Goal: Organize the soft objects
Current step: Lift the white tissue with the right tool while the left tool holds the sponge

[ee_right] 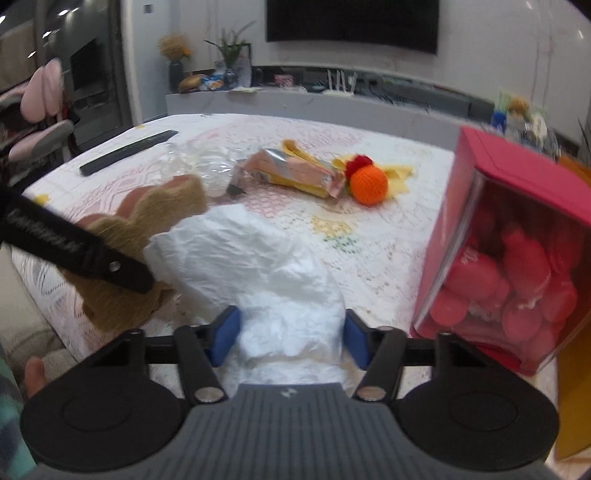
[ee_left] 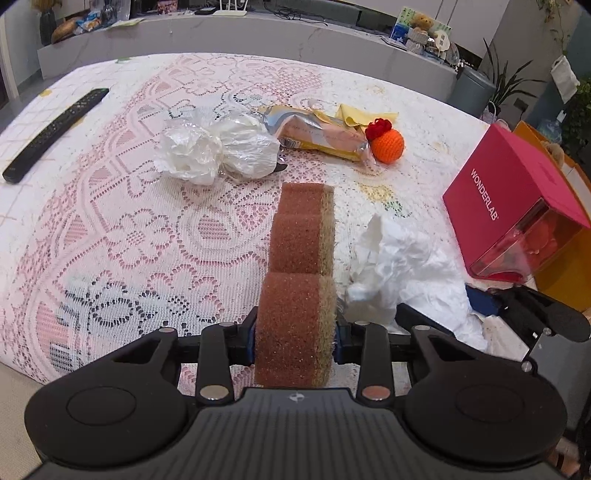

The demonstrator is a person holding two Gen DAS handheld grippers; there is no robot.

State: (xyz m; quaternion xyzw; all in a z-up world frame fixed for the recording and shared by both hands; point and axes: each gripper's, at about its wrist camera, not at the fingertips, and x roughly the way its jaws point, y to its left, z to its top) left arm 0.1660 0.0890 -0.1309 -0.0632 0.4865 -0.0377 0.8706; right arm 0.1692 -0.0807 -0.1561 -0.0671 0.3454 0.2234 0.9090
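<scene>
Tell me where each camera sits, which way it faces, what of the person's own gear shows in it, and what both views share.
Left wrist: rides the left gripper, looking down along its fingers across the lace tablecloth; its jaws clamp the brown sponge.
Right wrist: rides the right gripper, facing the table and a wall TV; crumpled white paper lies between its jaws; a fingertip shows at left.
Shared: sponge, paper, orange knitted ball, pink box, remote.

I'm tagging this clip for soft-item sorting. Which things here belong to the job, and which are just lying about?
Job: sponge in the left tool; white crumpled bag between the right tool's pads; clear plastic bags; orange crochet ball.

Lying about: remote control; pink box.
</scene>
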